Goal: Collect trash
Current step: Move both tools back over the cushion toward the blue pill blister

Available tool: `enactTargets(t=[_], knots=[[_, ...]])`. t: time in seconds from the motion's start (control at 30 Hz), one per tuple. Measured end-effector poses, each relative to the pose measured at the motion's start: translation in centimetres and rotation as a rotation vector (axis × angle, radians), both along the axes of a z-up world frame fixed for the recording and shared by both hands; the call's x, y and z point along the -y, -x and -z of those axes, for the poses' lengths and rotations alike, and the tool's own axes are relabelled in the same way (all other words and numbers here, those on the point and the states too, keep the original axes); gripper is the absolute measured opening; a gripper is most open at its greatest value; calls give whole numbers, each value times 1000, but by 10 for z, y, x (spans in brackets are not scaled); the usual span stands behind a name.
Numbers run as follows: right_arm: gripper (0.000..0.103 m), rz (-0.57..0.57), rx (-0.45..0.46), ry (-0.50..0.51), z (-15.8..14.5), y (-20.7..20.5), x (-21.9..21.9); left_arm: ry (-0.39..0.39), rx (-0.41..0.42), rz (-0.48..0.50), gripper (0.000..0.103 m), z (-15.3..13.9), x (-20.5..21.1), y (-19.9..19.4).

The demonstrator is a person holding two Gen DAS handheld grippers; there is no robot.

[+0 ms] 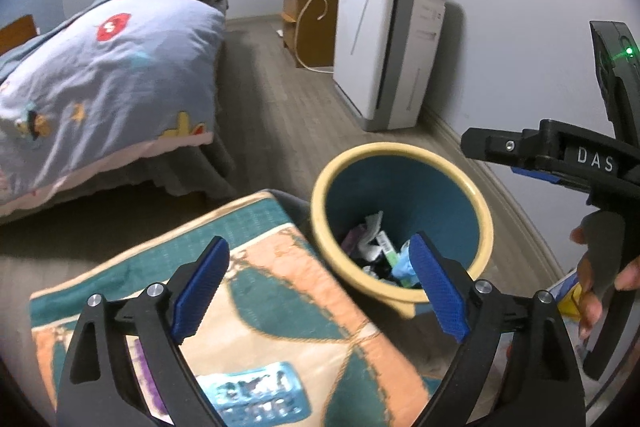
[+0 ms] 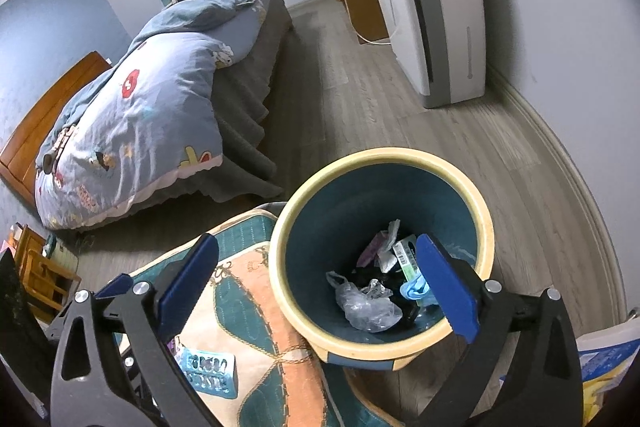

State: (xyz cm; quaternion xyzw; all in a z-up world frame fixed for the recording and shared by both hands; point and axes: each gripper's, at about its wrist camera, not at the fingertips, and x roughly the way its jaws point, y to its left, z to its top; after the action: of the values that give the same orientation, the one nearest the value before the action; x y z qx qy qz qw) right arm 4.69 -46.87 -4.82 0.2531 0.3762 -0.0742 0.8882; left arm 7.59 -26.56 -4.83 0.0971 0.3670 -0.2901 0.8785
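A round bin (image 1: pixel 332 171) with a cream rim and blue inside stands on the floor beside a patterned cushion (image 1: pixel 280 291). It holds several pieces of trash (image 1: pixel 380 247), among them a clear plastic bag (image 2: pixel 368 303) and wrappers. A blue blister pack (image 1: pixel 252 395) lies on the cushion; it also shows in the right wrist view (image 2: pixel 210 373). My left gripper (image 1: pixel 316 291) is open and empty above the cushion, left of the bin. My right gripper (image 2: pixel 320 287) is open and empty over the bin (image 2: pixel 280 267). The right gripper's body (image 1: pixel 560 155) shows at the right of the left wrist view.
A bed (image 2: pixel 140 115) with a blue quilt stands at the left. A white air purifier (image 2: pixel 440 7) and a wooden cabinet (image 1: pixel 308 23) stand along the right wall. Wood floor (image 2: pixel 360 99) lies between them. A blue and yellow package (image 2: pixel 604 367) lies at the right.
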Motion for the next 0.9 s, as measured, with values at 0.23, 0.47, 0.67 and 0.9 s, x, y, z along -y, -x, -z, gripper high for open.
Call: enactTargets(t=[0.23, 0.47, 0.67, 0.9], knots=[[97, -14, -2, 19, -9, 0, -20, -37, 36, -10, 91, -8, -28, 8], [97, -62, -7, 75, -19, -5, -50, -50, 48, -26, 91, -13, -60, 14], [97, -117, -20, 131, -20, -12, -77, -54, 54, -52, 91, -17, -90, 15], [97, -144, -33, 133, -21, -15, -105, -82, 65, -84, 92, -17, -131, 19]])
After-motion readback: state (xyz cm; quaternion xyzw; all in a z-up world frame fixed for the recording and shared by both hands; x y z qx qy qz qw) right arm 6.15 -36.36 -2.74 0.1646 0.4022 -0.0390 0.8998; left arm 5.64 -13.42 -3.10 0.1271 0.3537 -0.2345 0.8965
